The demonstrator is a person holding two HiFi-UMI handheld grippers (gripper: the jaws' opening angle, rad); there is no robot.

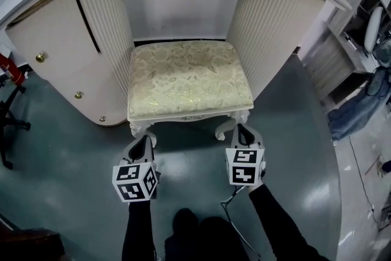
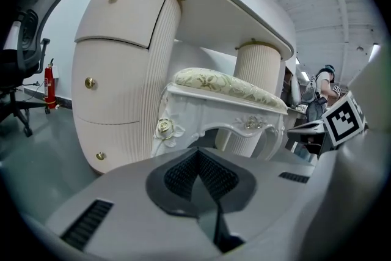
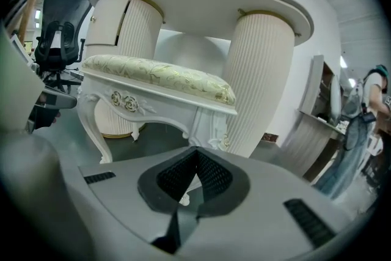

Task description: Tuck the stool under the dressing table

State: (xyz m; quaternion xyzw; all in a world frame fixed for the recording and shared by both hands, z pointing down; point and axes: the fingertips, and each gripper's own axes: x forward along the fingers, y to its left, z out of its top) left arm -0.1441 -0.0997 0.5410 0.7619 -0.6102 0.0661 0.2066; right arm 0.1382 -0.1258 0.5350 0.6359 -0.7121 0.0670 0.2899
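The white carved stool [image 1: 189, 79] with a gold-patterned cushion stands in the knee gap of the dressing table [image 1: 278, 24], its front part sticking out toward me. My left gripper [image 1: 144, 142] sits low, just in front of the stool's front left leg, with its jaws shut on nothing. By the front right leg, my right gripper [image 1: 244, 131] is also shut and empty. I cannot tell whether either touches the stool. The left gripper view shows the stool [image 2: 226, 85] beyond my left gripper [image 2: 198, 153]. The right gripper view shows the stool [image 3: 159, 76] over my right gripper [image 3: 195, 153].
A black office chair [image 2: 24, 40] and a red fire extinguisher [image 2: 49, 79] stand to the left of the table. On the right are a grey cabinet [image 1: 342, 40], blue cloth [image 1: 360, 110] and a person [image 2: 327, 85]. A cable [image 1: 360, 174] lies on the floor.
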